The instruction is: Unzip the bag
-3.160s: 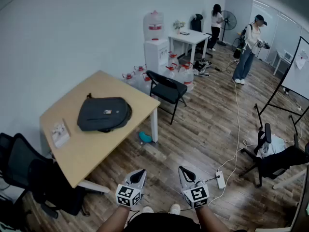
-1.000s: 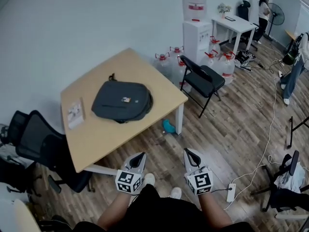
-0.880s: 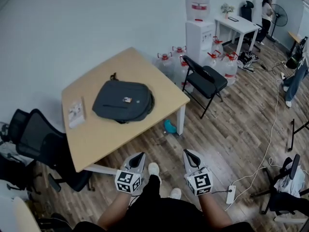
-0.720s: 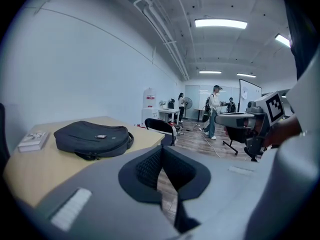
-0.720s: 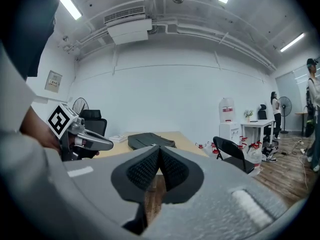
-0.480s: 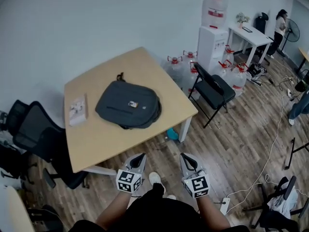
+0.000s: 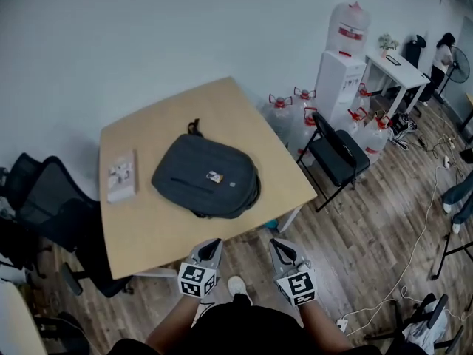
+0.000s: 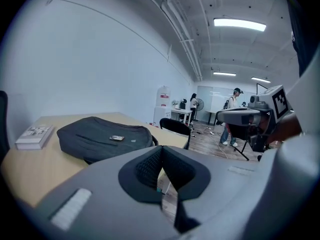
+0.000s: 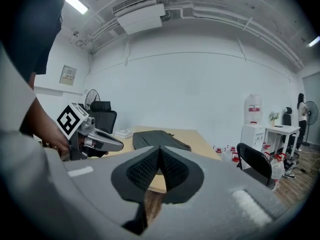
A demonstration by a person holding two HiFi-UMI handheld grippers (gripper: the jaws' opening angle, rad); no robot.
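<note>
A dark grey backpack lies flat and zipped on the light wooden table, its small badge facing up. It also shows in the left gripper view as the backpack and farther off as the backpack. My left gripper and right gripper hang side by side just off the table's near edge, well short of the bag. Both are shut with nothing between the jaws: left gripper, right gripper.
A small white box lies on the table's left part. Black office chairs stand at the left, a folding chair at the right. Water jugs and a dispenser line the wall. Cables run over the wooden floor.
The view has closed in on the table. The backpack now lies nearer and more central, and both grippers have come up to the table's near edge, still shut.
</note>
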